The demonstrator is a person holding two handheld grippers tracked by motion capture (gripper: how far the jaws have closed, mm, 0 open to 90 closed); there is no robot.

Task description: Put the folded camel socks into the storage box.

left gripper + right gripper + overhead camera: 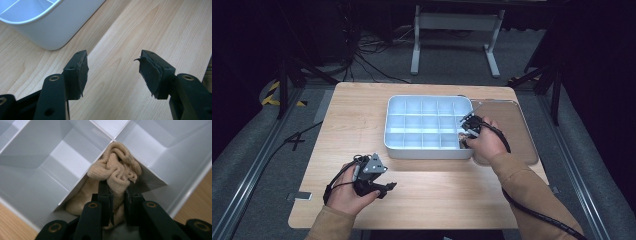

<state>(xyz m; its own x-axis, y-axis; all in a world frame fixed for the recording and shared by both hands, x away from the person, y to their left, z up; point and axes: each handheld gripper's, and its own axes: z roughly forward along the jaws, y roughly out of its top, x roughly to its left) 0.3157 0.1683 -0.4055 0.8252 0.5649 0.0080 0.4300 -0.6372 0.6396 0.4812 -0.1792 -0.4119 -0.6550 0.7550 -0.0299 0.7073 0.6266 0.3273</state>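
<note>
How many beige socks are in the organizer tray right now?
1. The beige sock sits bunched in a corner compartment of the white organizer tray, pinched by the right gripper. Others may lie hidden behind its dividers.

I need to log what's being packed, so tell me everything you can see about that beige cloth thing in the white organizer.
The beige knit cloth looks like soft ribbed fabric, perhaps a sock, bunched into folds. It sits in a corner compartment of the white divided organizer, pressed against the divider walls, with part of it spreading on the compartment floor. The right tool pinches its lower folds between both black jaws. In the high view it is largely hidden by the hand.
</note>
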